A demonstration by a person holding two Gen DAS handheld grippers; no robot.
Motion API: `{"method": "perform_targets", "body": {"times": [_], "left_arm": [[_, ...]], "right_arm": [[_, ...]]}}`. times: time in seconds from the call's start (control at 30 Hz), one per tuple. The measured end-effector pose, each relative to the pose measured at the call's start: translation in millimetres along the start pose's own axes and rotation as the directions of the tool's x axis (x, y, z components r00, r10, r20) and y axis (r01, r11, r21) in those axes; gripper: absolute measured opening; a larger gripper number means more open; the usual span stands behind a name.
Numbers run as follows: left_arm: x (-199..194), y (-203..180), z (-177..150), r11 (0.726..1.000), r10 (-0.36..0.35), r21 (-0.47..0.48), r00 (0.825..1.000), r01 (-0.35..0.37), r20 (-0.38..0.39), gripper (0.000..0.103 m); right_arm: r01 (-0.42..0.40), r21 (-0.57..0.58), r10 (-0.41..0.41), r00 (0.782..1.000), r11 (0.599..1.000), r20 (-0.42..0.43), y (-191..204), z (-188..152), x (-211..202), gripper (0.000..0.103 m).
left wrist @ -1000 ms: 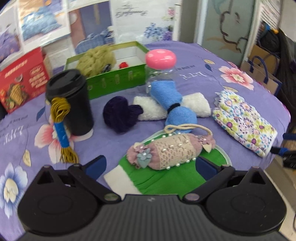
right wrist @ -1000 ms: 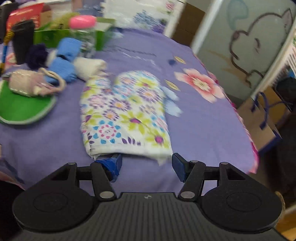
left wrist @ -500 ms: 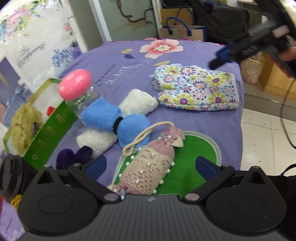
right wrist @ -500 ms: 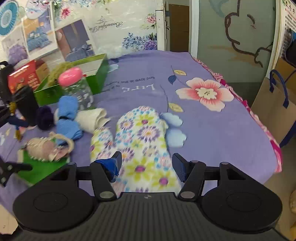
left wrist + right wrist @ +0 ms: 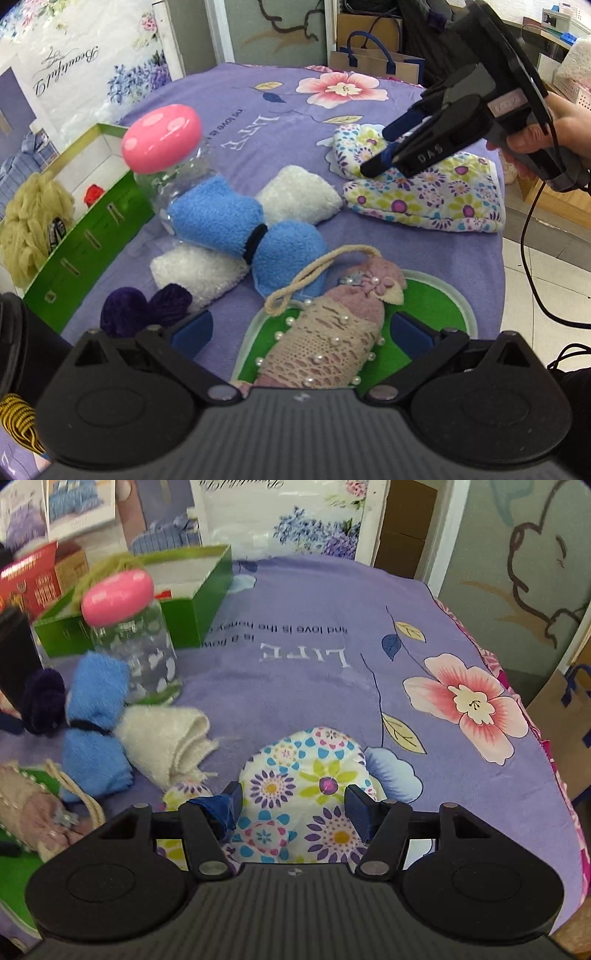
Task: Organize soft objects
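Oven mitt (image 5: 310, 794), the floral one, lies flat on the purple flowered cloth of the bench (image 5: 295, 686), toward the right side of the spread, with its rounded fingertip end pointing far and its cuff end near, so its long axis runs almost straight along the line the right tool (image 5: 293, 801) looks down. That tool hangs just over the mitt's fingertip half; its blue-padded jaws stand partly apart and are opening, with the mitt's cloth showing between them, and no pad looks pressed into it yet. In the left wrist view the right tool (image 5: 380, 155) comes in from the right, held in a person's hand (image 5: 546, 133), tip down over the mitt (image 5: 424, 192). The left tool (image 5: 301, 330) stands wide, holding nothing, over a pink lace sachet (image 5: 325, 339) on a green mat (image 5: 436, 314), well apart from the mitt. The right hand is plainly the nearer. Judging by this, the coming move is a short drop straight down and a pinch across the mitt's width. The green box (image 5: 192, 602) at the far left looks a likely place for it.
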State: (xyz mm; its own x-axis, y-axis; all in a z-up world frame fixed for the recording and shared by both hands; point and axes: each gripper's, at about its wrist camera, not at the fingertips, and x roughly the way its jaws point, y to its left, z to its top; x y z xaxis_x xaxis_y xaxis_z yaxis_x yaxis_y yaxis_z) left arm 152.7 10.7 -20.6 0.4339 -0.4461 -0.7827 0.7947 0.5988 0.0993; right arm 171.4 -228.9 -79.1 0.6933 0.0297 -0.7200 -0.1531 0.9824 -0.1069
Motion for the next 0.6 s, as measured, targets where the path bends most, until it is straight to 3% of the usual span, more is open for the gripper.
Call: {"method": "perform_targets", "body": {"times": [0.1, 0.23, 0.3, 0.43, 0.6], "left_arm": [[-3, 6, 9, 0.998, -0.021, -0.064, 1.0, 0.021, 0.008, 0.102], [-18, 12, 31, 0.985, -0.074, -0.149, 0.996, 0.082, 0.056, 0.102], [-20, 7, 41, 0.984, -0.093, -0.142, 0.993, 0.103, 0.074, 0.102], [-10, -25, 61, 0.99, -0.095, -0.1, 0.994, 0.1, 0.049, 0.102], [0, -67, 70, 0.949, -0.253, -0.191, 0.968, 0.249, 0.007, 0.102]], "right_arm": [[0.002, 0.015, -0.002, 0.999, 1.0, 0.034, -3, -4, -6, 0.048], [-0.09, 0.199, 0.072, 0.993, 0.976, 0.096, -34, -13, -33, 0.048], [-0.132, 0.287, 0.103, 0.988, 0.949, 0.114, -52, -30, -50, 0.048], [-0.086, 0.321, 0.067, 0.995, 0.943, 0.068, -74, -62, -69, 0.049], [-0.181, 0.409, 0.167, 0.984, 0.894, 0.07, -107, -81, -63, 0.049]]}}
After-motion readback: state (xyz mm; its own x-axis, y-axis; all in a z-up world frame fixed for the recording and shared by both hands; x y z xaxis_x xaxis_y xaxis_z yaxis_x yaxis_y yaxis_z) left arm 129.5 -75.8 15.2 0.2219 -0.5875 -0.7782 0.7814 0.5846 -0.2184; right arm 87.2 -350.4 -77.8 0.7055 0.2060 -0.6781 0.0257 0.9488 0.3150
